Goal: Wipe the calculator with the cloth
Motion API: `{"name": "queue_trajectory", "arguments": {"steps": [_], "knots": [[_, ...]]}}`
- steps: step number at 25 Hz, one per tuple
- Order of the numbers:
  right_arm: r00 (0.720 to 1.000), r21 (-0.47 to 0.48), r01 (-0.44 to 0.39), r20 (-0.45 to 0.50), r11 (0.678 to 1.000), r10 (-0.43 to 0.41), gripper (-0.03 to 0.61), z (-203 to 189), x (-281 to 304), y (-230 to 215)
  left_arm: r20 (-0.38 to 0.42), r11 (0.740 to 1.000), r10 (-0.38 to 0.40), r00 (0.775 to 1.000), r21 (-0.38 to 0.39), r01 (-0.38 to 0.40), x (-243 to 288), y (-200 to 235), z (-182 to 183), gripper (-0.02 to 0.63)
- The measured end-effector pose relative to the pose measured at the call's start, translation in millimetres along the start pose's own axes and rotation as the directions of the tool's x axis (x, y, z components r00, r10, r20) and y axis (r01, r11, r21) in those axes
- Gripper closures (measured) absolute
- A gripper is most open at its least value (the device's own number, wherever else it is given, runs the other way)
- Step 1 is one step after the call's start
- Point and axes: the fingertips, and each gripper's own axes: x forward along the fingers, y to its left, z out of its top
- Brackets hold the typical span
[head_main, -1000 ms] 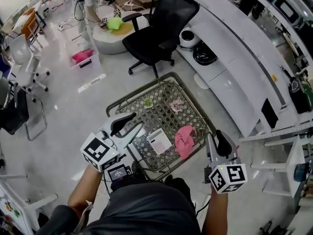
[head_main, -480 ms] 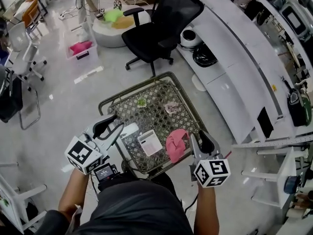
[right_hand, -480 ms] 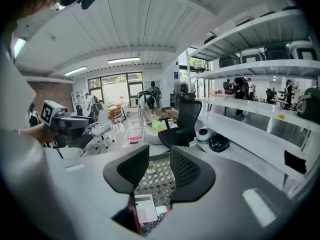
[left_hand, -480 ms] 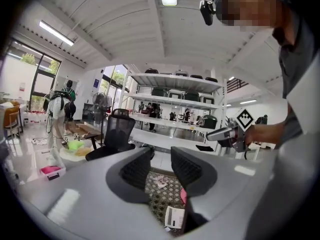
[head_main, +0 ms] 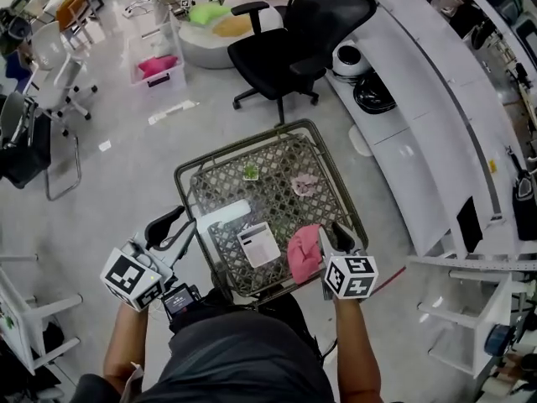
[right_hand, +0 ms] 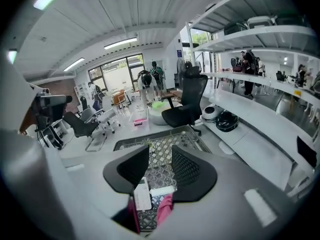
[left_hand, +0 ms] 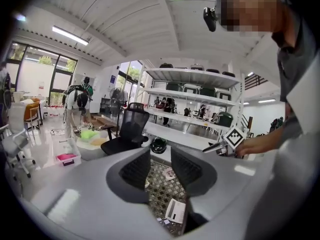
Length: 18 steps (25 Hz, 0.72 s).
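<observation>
A white calculator (head_main: 258,244) lies on the near part of a lattice-topped table (head_main: 277,154). A pink cloth (head_main: 304,252) is bunched just to its right. My right gripper (head_main: 332,237) hovers at the cloth's right edge, open, with nothing between its fingers. In the right gripper view the calculator (right_hand: 142,196) and the cloth (right_hand: 165,205) show below the parted jaws of the right gripper (right_hand: 160,160). My left gripper (head_main: 178,225) is off the table's left side, open and empty. In the left gripper view, the left gripper (left_hand: 160,160) looks across the table toward the calculator (left_hand: 175,210).
A small green item (head_main: 251,173) and a crumpled pale pink thing (head_main: 304,183) lie on the table's far half. A black office chair (head_main: 294,49) stands beyond the table. A long white counter (head_main: 419,116) curves along the right. A bin with pink contents (head_main: 159,67) sits far left.
My right gripper has dropped and come in close to the pink cloth. The left gripper has sunk a little beside the table. Neither pair of jaws has changed.
</observation>
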Motion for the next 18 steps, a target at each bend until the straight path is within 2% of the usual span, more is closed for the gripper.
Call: {"name": "queue_trajectory", "arguments": {"steps": [4, 8, 14, 18], "knots": [[0.995, 0.049, -0.026, -0.094, 0.998, 0.031, 0.446, -41, 33, -8, -0.001, 1.0, 0.025, 1.0, -0.004, -0.025, 3, 6, -16, 0.471], [0.974, 0.061, -0.027, -0.222, 0.998, 0.04, 0.446, -98, 64, -17, -0.014, 0.999, 0.031, 0.999, -0.026, -0.031, 8, 7, -29, 0.471], [0.912, 0.061, -0.045, -0.404, 0.997, 0.066, 0.445, -186, 97, -28, -0.036, 0.997, 0.05, 0.998, -0.055, -0.052, 9, 10, -47, 0.471], [0.871, 0.04, -0.051, -0.487, 0.998, 0.064, 0.445, -224, 112, -34, -0.047, 0.994, 0.071, 0.996, -0.074, -0.074, 6, 14, -56, 0.471]]}}
